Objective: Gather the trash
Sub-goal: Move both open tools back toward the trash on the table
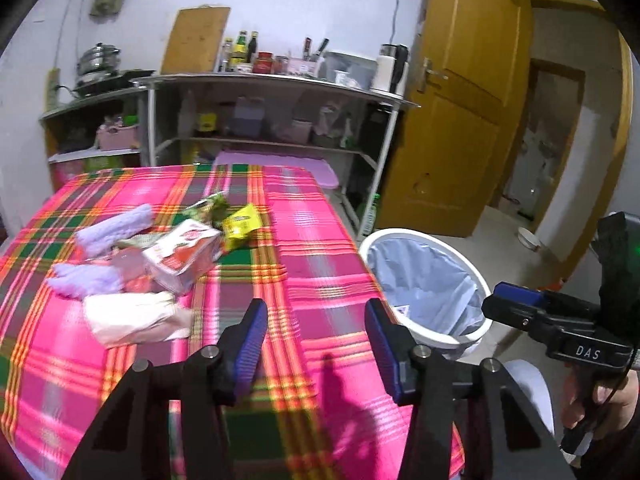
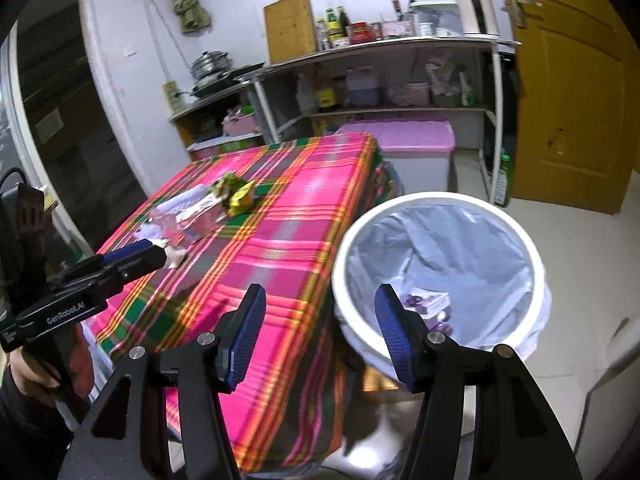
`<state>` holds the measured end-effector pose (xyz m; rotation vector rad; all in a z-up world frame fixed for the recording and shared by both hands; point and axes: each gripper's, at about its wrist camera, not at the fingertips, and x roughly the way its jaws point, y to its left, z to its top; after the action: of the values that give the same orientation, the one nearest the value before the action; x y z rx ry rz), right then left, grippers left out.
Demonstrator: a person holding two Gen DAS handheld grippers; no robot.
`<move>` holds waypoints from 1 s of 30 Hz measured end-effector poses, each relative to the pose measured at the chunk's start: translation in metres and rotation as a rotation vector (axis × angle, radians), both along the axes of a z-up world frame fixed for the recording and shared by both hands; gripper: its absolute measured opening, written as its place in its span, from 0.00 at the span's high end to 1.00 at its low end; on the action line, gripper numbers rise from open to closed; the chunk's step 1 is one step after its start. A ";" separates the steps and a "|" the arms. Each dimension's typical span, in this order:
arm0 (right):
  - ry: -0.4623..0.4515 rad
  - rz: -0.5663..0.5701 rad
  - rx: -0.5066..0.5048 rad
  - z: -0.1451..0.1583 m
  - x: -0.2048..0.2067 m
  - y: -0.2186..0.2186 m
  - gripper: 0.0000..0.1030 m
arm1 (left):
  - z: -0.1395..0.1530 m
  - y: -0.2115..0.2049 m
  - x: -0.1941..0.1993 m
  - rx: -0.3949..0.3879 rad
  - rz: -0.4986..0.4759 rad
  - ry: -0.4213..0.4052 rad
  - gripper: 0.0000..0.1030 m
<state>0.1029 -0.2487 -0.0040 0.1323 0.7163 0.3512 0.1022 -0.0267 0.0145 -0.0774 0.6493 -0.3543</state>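
cluttered kitchen shelving lines the back wall, and up front sits a table under a pink plaid tablecloth (image 1: 304,240) with the trash heaped at ten o'clock in the left wrist view: a red and white carton (image 1: 182,256), a yellow wrapper (image 1: 240,226), a green foil packet (image 1: 210,206), lilac crumpled pieces (image 1: 108,232) and a pale paper bag (image 1: 132,318). left gripper (image 1: 316,334) hovers above the cloth, jaws spread wide, holding nothing. right gripper (image 2: 320,324) hangs level over the table edge, jaws just as wide and empty, with the white round bin with a pale blue liner (image 2: 438,204) at two o'clock, some scraps already inside. my call: take the nearest piece first, close low across the paper bag's bunched edge, then carry it clear over the rim before letting go.
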 end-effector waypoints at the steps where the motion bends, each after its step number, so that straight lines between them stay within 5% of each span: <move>1: 0.003 0.012 -0.002 -0.001 0.000 0.005 0.44 | -0.001 0.003 -0.003 0.002 0.008 0.000 0.51; 16: 0.009 0.139 -0.068 -0.005 0.011 0.065 0.44 | -0.011 0.070 -0.012 0.012 0.193 0.042 0.51; 30: 0.013 0.170 -0.107 -0.007 0.035 0.089 0.44 | -0.015 0.095 0.027 0.073 0.221 0.021 0.43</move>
<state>0.1381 -0.1595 -0.0114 -0.0284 0.7600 0.4737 0.1296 0.0684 -0.0010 -0.0823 0.6672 -0.1168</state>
